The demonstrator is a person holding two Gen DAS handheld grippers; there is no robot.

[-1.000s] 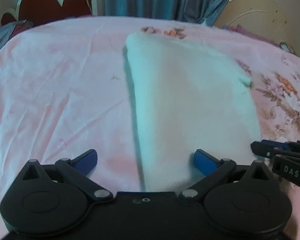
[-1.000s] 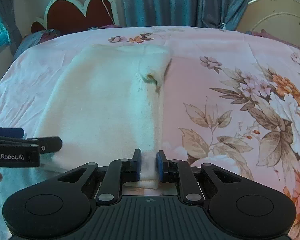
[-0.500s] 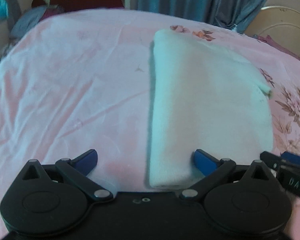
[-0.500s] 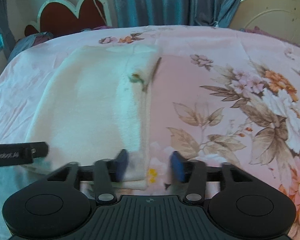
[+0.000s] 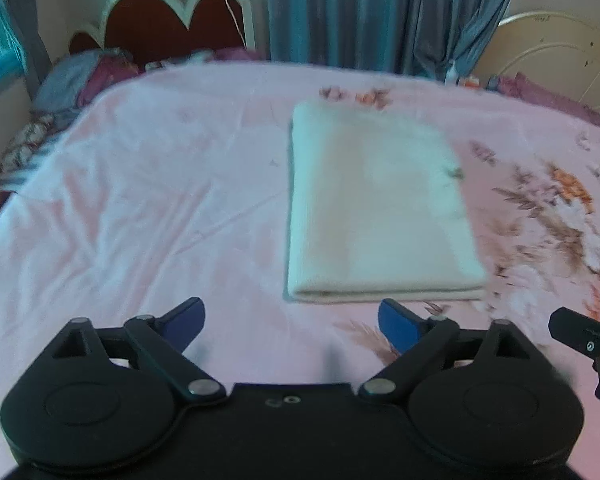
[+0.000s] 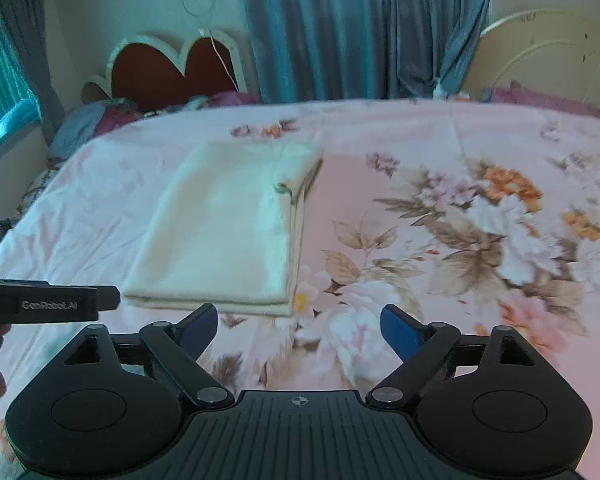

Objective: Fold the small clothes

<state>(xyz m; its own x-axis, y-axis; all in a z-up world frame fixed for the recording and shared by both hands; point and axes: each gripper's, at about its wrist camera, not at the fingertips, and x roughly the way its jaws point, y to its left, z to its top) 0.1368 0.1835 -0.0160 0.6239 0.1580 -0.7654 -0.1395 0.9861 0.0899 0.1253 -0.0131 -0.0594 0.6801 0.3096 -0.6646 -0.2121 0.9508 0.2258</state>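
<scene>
A cream cloth (image 5: 380, 208) lies folded into a flat rectangle on the pink floral bedsheet (image 5: 140, 208). In the left wrist view my left gripper (image 5: 292, 314) hovers just short of the cloth's near edge; its jaws stand wide and are closing slightly, with nothing between them. In the right wrist view the cloth (image 6: 228, 232) sits ahead and to the left. My right gripper (image 6: 300, 320) is back from the cloth's near right corner, its jaws opening, empty. Each gripper shows at the edge of the other's view: the right one (image 5: 580, 338), the left one (image 6: 48, 304).
The bedsheet (image 6: 460, 240) spreads wide on both sides of the cloth. A red scalloped headboard (image 6: 172, 68) and pillows (image 5: 84, 80) stand at the far left, blue curtains (image 6: 340, 28) behind the bed, and a cream curved bed frame (image 6: 548, 52) at the far right.
The right gripper let go of the cloth's near right corner and opened wide. Both grippers drew back and rose, so the folded cloth now lies wholly ahead of them.
</scene>
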